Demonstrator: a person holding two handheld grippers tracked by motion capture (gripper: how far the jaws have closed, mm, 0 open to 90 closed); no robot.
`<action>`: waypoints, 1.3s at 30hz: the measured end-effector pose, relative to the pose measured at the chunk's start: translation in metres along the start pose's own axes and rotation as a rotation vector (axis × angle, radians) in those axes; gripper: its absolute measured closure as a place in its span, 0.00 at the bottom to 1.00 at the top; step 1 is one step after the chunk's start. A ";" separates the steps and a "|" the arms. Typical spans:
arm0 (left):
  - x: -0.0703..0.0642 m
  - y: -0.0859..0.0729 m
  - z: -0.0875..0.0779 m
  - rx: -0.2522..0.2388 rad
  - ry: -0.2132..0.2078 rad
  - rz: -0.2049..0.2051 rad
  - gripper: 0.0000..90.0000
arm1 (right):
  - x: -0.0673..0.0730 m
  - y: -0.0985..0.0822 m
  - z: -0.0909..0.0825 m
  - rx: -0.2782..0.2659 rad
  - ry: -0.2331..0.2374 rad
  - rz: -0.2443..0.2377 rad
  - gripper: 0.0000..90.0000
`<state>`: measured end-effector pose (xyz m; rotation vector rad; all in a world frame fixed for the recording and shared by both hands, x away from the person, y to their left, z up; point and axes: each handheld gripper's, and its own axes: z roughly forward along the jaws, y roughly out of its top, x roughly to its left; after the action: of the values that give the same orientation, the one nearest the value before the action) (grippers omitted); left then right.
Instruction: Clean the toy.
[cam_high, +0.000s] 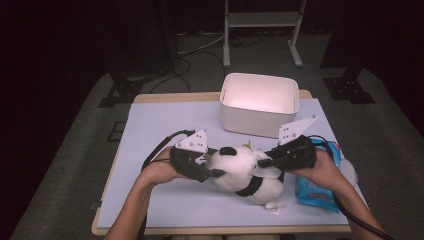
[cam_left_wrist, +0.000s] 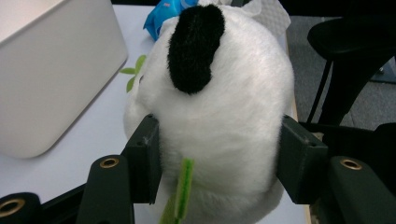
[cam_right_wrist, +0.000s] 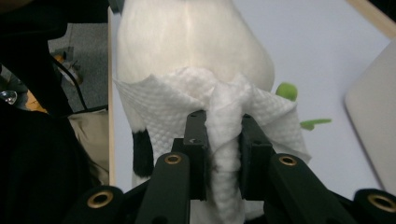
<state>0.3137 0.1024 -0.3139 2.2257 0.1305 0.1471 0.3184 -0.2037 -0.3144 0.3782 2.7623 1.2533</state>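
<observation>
While my left gripper (cam_left_wrist: 219, 168) squeezes the panda (cam_high: 245, 172) steady, right gripper (cam_right_wrist: 223, 154) pinching the wipe (cam_right_wrist: 224, 116) should rub gently toward 12 o'clock.

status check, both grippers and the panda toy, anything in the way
Left gripper clamped on the white and black plush panda. Right gripper shut on a white embossed paper wipe, pressed to the panda's back. White plastic bin behind, blue wipe pack alongside; neither obstructs.

Panda toy (cam_left_wrist: 224, 116) showing soft plush, matt, with felt-like green leaf (cam_left_wrist: 183, 186). Wipe (cam_right_wrist: 224, 107) looking like embossed paper. Bin (cam_high: 260, 102) appearing smooth matt plastic. Wipes packet (cam_high: 315, 192) gleaming, glossy film.
</observation>
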 end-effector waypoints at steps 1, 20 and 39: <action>0.000 -0.001 0.001 0.003 -0.003 -0.001 0.45 | 0.000 -0.003 0.002 0.014 -0.003 0.003 0.84; 0.012 -0.021 0.016 -0.062 -0.080 -0.116 0.13 | -0.001 -0.024 0.001 0.045 0.015 0.016 0.84; 0.010 -0.001 -0.001 -0.133 -0.036 -0.077 0.38 | -0.006 -0.018 -0.015 -0.039 -0.001 0.041 0.84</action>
<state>0.3236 0.1051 -0.3130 2.0863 0.1814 0.0717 0.3182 -0.2271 -0.3178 0.4341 2.7386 1.3135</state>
